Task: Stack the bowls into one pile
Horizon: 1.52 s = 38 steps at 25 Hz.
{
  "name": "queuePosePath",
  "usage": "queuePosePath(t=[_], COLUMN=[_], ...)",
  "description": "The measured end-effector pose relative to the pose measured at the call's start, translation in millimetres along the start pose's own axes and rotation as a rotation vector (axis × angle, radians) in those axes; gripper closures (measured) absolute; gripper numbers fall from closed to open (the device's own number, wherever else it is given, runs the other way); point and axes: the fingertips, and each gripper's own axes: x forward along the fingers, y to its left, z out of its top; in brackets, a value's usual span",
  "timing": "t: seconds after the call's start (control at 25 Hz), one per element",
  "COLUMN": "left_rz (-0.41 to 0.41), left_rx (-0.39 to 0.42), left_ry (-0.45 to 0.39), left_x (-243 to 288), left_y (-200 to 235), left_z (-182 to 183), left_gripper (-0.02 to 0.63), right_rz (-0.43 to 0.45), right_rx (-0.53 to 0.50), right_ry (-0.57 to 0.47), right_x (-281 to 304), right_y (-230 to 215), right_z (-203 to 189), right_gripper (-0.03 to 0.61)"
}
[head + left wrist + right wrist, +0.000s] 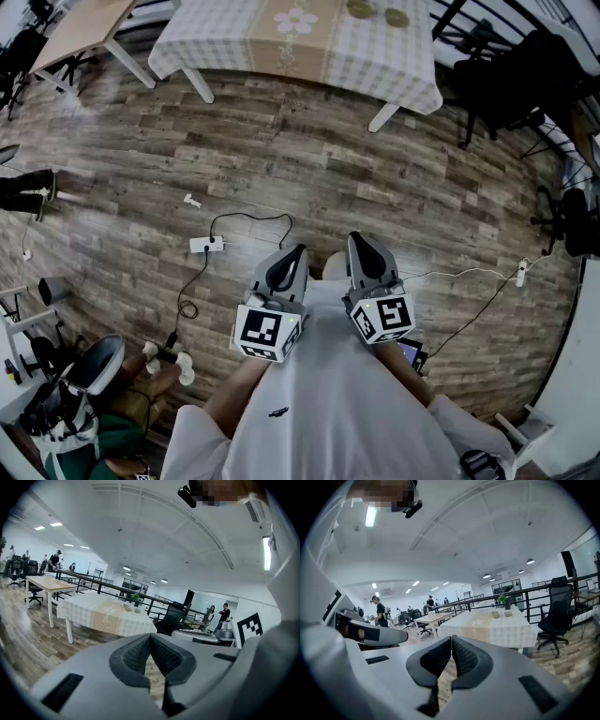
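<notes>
Head view: nearest to us, we hold both grippers close against our white shirt (347, 403), side by side above the wooden floor (375, 169). The left gripper (298, 253) has its jaws pressed together with nothing between them. The right gripper (354, 240) is likewise closed and empty, as each gripper view confirms. Just beyond them, a white power strip (206, 245) lies on the floor with its cable. Farther off stands a table (216, 37) under a checked cloth. The two bowls (359, 7) sit on it near its far edge, side by side and not stacked, well apart from both grippers.
</notes>
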Motion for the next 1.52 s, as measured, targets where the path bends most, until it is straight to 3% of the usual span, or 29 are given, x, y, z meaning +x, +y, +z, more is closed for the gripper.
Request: queuePosePath(t=[0.2, 0.48, 0.68, 1.08, 1.52], left_rz=[-0.044, -0.061, -0.058, -0.097, -0.114], left_rx=[-0.056, -0.036, 0.002, 0.033, 0.002], left_ry=[0.016, 0.036, 0.047, 0.085, 0.101], left_x=[22, 69, 142, 320, 417], left_y=[-4, 31, 73, 140, 185], left_z=[-12, 16, 54, 186, 234], left_gripper=[0.592, 0.592, 0.592, 0.592, 0.592], right_rz=[-0.007, -0.007, -0.044, -0.145, -0.205], right_rx=[-0.043, 0.047, 0.047, 0.111, 0.106], right_ry=[0.074, 0.030, -0.016, -0.025, -0.014], right_x=[2, 66, 144, 306, 386], right_y=[-17, -40, -92, -216, -284], right_z=[-13, 3, 40, 141, 178], right_gripper=[0.541, 0.541, 0.541, 0.541, 0.541])
